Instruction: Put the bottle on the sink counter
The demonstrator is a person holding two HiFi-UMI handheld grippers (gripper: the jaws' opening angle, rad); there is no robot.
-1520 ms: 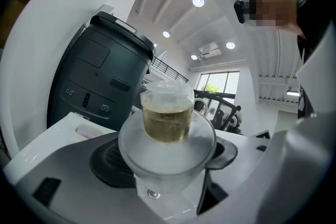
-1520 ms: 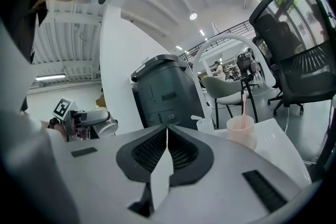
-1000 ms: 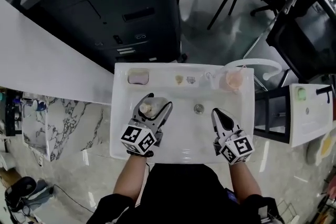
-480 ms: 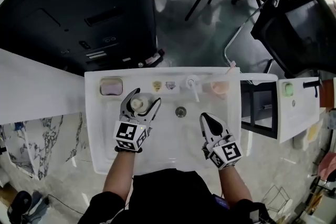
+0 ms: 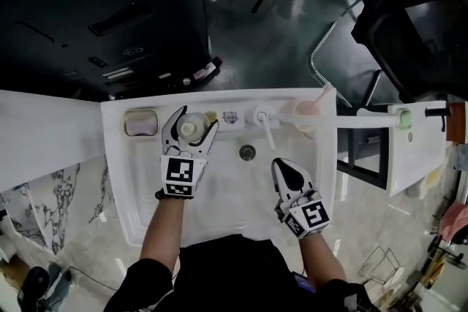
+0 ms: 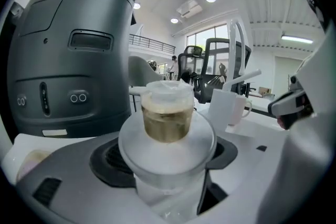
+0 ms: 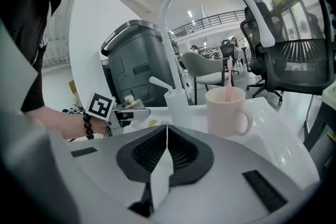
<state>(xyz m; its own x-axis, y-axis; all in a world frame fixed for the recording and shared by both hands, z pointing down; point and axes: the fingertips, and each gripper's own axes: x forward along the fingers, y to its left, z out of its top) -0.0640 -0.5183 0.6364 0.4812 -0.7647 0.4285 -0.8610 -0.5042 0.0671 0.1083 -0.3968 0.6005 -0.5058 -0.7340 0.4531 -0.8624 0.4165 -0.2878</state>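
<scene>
The left claw (image 5: 194, 120) is closed around the bottle (image 6: 167, 118). In the left gripper view its two jaws press on the wide body of the bottle from both sides, and the clear cap and the yellowish neck rise above them. In the head view the bottle is over the back ledge of the sink worktop (image 5: 227, 99), between the soap dish (image 5: 141, 122) and the tap (image 5: 262, 118). I cannot tell if the bottom of the bottle already touches the ledge. The right claw (image 5: 285, 168) hangs over the basin (image 5: 219, 190) with its jaws together and nothing between them.

I judge that the placing is close to its end, and the risks are in the release. The ledge looks narrow, so if the bottle stands too near the front edge, it can tip and fall into the basin. If the jaws open while the bottom is above the ledge, the bottle drops and may fall over. The soap dish is just beside the left finger of the claw, and a small thing (image 5: 229, 117) lies just beside the right finger, so wide opening jaws could push them. The smooth bottle may also turn with the jaws if the claw draws back at an angle. The mug (image 5: 310, 113) is well apart, so I expect no trouble there.
</scene>
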